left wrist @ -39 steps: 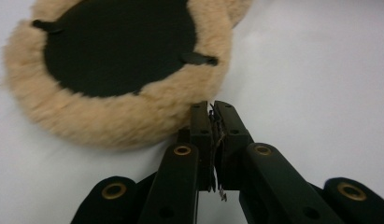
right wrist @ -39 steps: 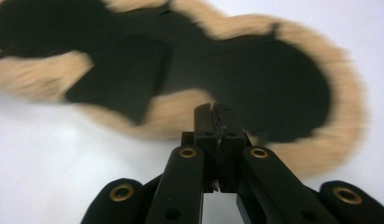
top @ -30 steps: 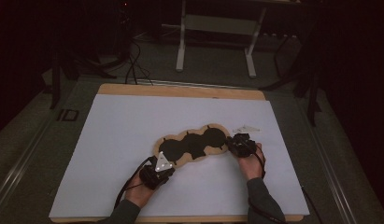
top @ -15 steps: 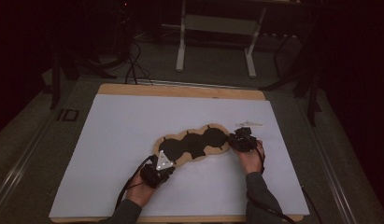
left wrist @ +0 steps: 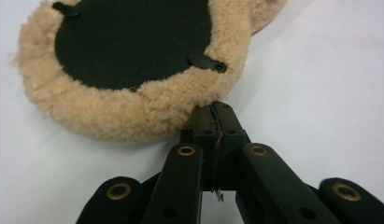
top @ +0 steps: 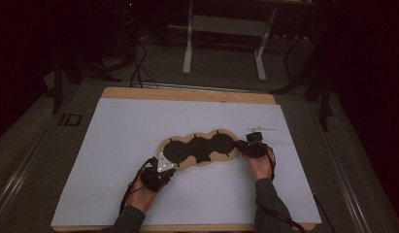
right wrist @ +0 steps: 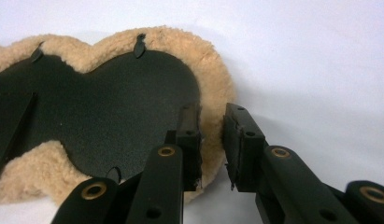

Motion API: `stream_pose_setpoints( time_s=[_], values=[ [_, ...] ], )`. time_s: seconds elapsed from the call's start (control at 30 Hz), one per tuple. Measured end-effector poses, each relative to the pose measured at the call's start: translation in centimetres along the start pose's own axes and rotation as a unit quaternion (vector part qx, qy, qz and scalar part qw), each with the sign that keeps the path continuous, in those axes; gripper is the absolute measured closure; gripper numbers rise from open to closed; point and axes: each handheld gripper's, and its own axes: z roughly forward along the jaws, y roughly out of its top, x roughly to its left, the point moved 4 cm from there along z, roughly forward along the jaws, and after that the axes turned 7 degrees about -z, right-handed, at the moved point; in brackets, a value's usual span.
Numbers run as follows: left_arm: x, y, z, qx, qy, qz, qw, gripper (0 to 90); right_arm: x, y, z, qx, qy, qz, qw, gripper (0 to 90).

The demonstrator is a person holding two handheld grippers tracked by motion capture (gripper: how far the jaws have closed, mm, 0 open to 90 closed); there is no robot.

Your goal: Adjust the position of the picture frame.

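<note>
The pad [top: 199, 150], fleece-edged with black lobes, lies flat mid-table. It looks light and floppy, so both ends need holding by the fleece rim. Left gripper [left wrist: 213, 122] is closed at its near-left edge; right gripper [right wrist: 211, 140] straddles the right rim, jaws apart.

No words, numbers or brand names can be read anywhere here; the dark sign [top: 70, 119] on the floor, at about nine o'clock from the table, is too small and blurry to read.
</note>
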Motion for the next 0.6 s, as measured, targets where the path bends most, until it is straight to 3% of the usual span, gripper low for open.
stream_pose_setpoints(
  time_s=[0.27,0.6],
  values=[
    [1.3,-0.2,-0.1,0.003,0.023,-0.023,0.9995,89.5,0.4,-0.6,-0.5,-0.002,0.003,0.005,1.0,76.1],
    [2.7,-0.2,-0.2,0.002,0.038,-0.051,0.998,88.7,1.4,-1.1,-1.0,0.001,-0.011,0.002,0.9999,75.5]
  ],
)
